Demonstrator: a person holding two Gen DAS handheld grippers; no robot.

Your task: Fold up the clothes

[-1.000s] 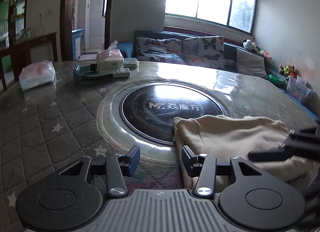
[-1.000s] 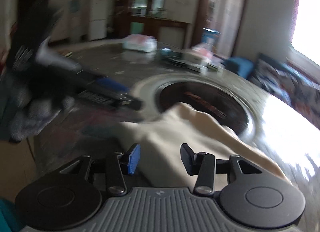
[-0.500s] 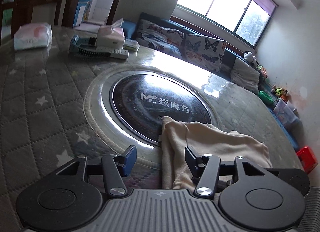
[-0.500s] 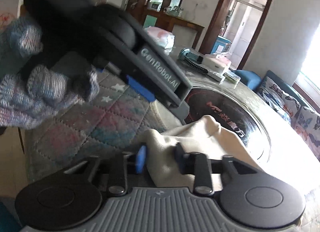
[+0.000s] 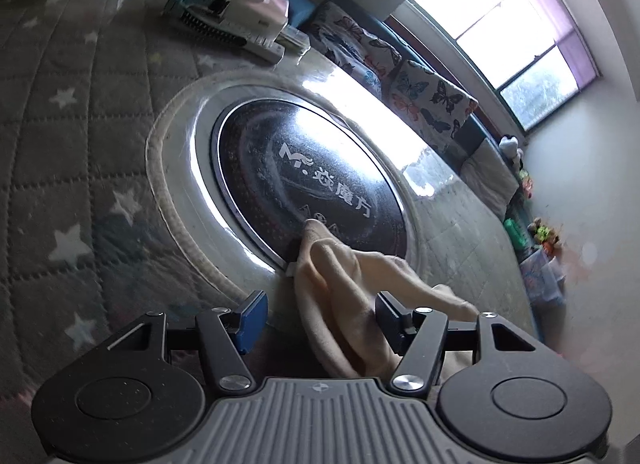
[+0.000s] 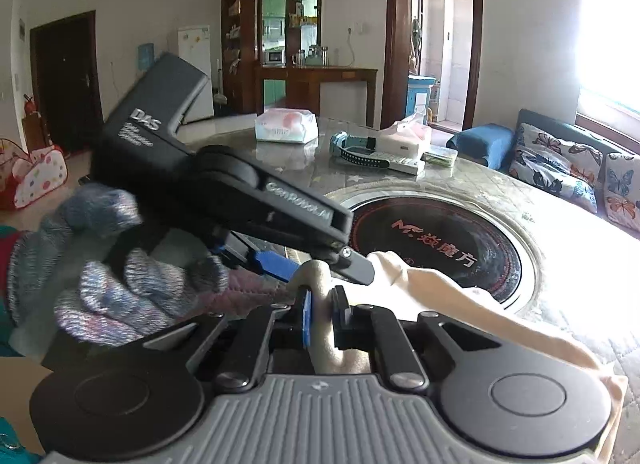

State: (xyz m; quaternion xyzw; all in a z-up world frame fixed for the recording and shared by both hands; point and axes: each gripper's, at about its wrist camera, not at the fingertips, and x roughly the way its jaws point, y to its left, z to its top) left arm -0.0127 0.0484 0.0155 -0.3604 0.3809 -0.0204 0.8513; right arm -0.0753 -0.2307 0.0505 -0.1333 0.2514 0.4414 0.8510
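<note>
The cream cloth (image 5: 348,296) is lying at the near edge of the round counter (image 5: 80,144), one corner reaching onto the black glass disc (image 5: 312,168) in its middle. The left tool (image 5: 320,314) is hanging open, its fingers standing either side of the cloth's near fold without pinching it. The right tool (image 6: 322,314) is pinching a raised fold of the cloth (image 6: 440,296) between its narrowed fingers. A gloved hand (image 6: 112,272) is gripping the left tool's handle just beside it.
</note>
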